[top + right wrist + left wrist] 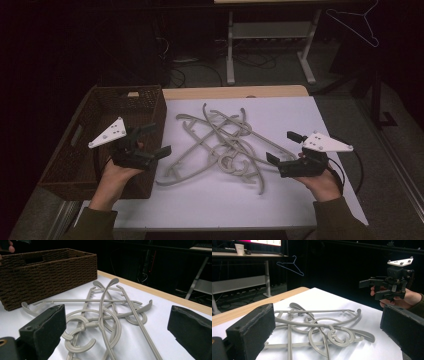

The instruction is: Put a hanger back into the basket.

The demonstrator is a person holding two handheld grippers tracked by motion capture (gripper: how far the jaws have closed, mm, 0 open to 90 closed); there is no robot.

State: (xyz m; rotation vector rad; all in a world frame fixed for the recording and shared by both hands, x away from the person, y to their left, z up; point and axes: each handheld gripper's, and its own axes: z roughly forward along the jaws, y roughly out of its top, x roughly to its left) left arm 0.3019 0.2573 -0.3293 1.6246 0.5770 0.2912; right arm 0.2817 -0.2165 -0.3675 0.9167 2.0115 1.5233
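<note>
So nothing's really started yet: at the bottom of the high view the left gripper (150,142) and right gripper (285,147) both hover with jaws spread wide and holding nothing. Between them, mid-frame on the white table (310,200), the grey hangers (220,147) sit in one tangled heap. The wicker basket (65,165) at left looks empty, so I'd guess every hanger is left to move.

Dim, slightly soft pictures: the white table top (280,200) catches the light, the room behind falls into near-black, shadows faint.
</note>
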